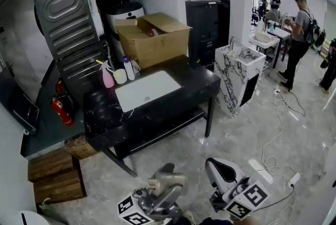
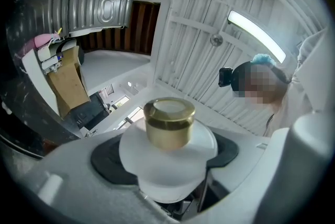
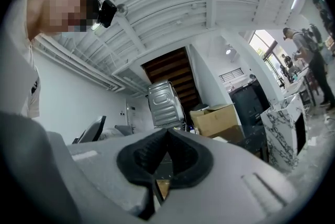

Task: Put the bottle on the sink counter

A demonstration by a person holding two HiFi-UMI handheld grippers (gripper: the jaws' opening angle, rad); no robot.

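Grips the bottle (image 2: 167, 140) tight in the left gripper (image 1: 160, 192), gold cap up, well away from the sink counter (image 1: 105, 113), which sits straight ahead. Has the right gripper (image 3: 166, 136) closed on nothing, just as far from the counter. Likely needs a carry forward next, onto the black top

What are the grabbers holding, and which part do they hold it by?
The left gripper holds a white bottle with a gold cap, clamped on its body just under the cap. The right gripper is shut, holding nothing.
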